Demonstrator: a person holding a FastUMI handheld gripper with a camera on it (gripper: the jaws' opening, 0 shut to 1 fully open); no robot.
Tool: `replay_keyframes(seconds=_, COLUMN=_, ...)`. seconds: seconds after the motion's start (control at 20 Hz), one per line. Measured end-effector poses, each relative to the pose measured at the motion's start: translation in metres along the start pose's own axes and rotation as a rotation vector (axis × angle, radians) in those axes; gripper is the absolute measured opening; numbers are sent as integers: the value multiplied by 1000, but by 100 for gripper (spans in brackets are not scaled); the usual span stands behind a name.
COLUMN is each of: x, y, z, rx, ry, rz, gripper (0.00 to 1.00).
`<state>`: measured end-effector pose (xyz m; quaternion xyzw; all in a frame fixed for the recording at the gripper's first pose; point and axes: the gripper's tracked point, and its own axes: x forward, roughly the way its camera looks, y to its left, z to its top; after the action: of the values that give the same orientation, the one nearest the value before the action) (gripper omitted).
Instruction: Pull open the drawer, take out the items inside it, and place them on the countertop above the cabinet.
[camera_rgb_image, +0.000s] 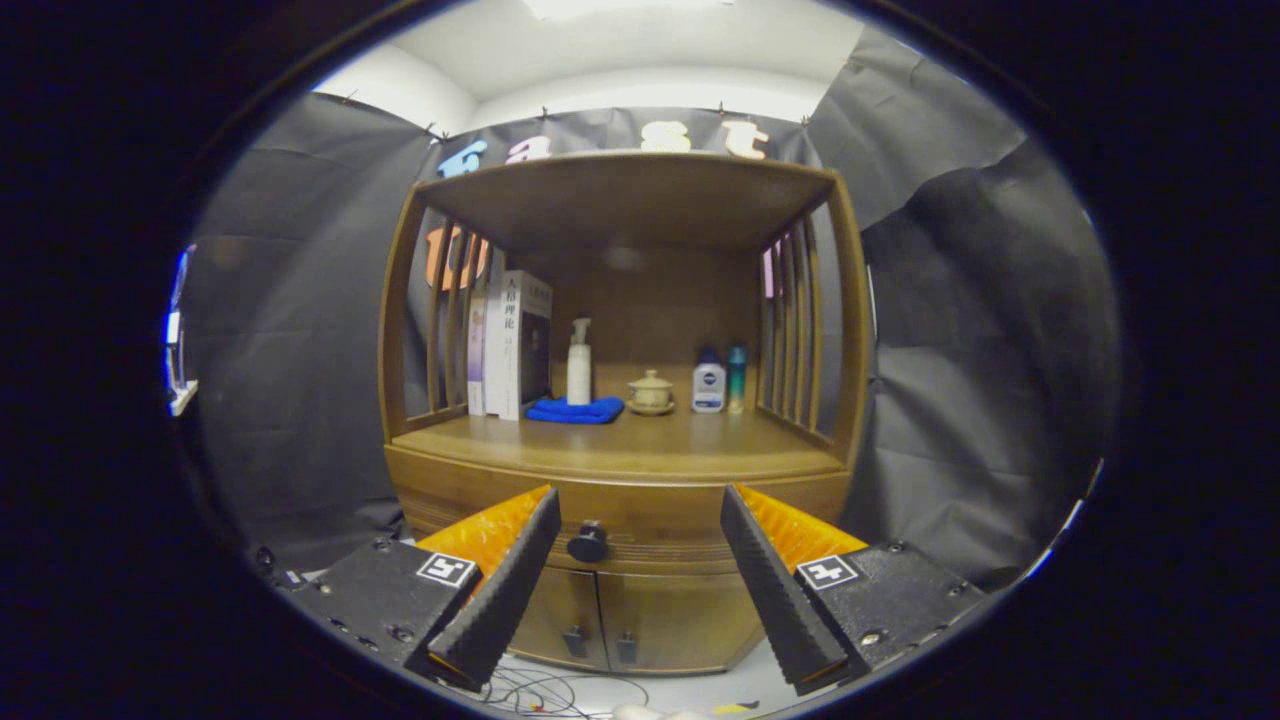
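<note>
A wooden cabinet (620, 470) stands ahead with its drawer (640, 520) shut under the countertop (620, 445). The drawer's dark round knob (588, 542) shows between my fingers, closer to the left one and still some way beyond them. My gripper (640, 505) is open, fingers spread wide with nothing between them. The drawer's contents are hidden.
On the countertop stand books (515, 345), a white pump bottle (579, 363) on a blue cloth (575, 410), a lidded cup on a saucer (651, 392) and two small bottles (720, 380). Two cabinet doors (610, 620) sit below the drawer. Cables (550, 690) lie on the floor.
</note>
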<state>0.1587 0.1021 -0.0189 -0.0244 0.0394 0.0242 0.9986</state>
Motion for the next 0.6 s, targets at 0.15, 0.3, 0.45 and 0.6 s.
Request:
replay_keyframes(seconds=0.15, x=36, y=20, z=-21, rx=-16, ry=30, rz=13, gripper=100)
replay_keyframes(seconds=0.3, x=64, y=32, z=-41, rx=-17, ry=61, rz=14, gripper=100)
replay_keyframes(seconds=0.45, x=90, y=42, z=-62, rx=-25, ry=97, rz=16, gripper=100)
replay_keyframes(seconds=0.6, x=119, y=42, z=-85, rx=-38, ry=129, rz=-16, gripper=100)
